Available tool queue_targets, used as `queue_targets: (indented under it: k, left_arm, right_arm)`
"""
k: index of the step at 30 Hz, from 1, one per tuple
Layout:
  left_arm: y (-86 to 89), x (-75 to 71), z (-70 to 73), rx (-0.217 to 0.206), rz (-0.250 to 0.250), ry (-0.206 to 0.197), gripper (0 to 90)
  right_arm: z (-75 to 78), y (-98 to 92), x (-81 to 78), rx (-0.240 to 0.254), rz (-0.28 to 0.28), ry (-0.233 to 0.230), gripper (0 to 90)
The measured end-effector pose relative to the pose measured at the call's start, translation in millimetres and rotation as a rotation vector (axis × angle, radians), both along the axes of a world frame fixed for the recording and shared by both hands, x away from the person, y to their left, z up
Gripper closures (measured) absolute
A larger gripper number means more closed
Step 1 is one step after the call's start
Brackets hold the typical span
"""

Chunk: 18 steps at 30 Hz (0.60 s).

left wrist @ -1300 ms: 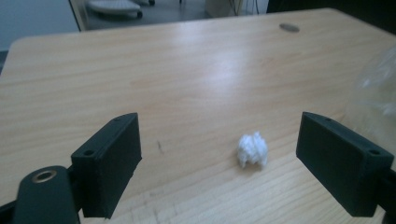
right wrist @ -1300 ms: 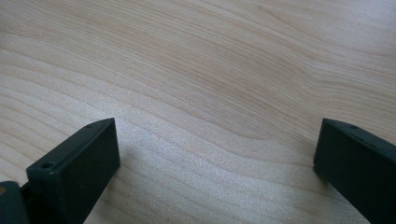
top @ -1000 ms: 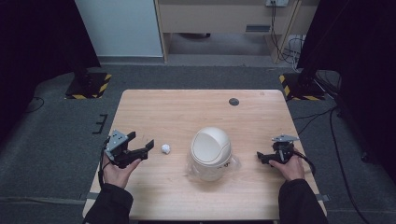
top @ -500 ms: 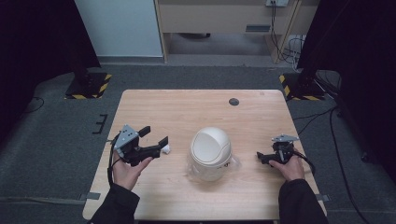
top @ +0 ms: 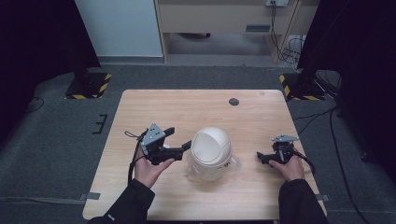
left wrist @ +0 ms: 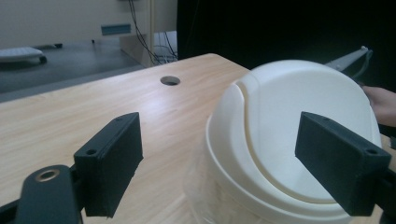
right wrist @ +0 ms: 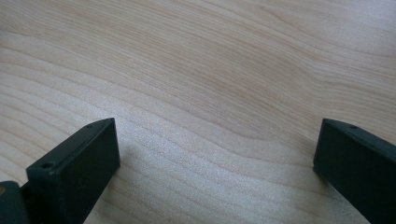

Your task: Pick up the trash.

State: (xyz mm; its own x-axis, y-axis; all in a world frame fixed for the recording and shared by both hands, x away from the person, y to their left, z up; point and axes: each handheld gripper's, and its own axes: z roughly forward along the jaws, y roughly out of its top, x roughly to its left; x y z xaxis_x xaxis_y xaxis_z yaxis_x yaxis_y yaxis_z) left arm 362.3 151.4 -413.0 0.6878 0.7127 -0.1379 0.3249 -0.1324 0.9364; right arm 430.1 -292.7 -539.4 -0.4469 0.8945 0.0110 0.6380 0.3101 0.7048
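Your left hand-held gripper [top: 180, 140]: jaws wide apart, nothing held, raised just left of white swing-lid bin [top: 210, 153], tips nearly at dome. Bin upright mid-worktop [top: 187, 109]. Right hand-held gripper [top: 261, 157]: wide open, empty, resting farther off. Left is nearer.

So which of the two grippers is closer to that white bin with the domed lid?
The left. The left gripper sits open right beside the white bin, jaws nearly at its lid. The right gripper rests farther off on the bin's other side.
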Motion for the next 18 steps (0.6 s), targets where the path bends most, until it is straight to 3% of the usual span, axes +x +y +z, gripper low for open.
queue_targets:
  k: [18]
  left_arm:
    - [-31.6,5.1,-20.9,0.095,-0.056,0.059,14.8]
  right_arm:
    - [0.0,0.0,0.0,-0.001,0.000,0.000,0.7]
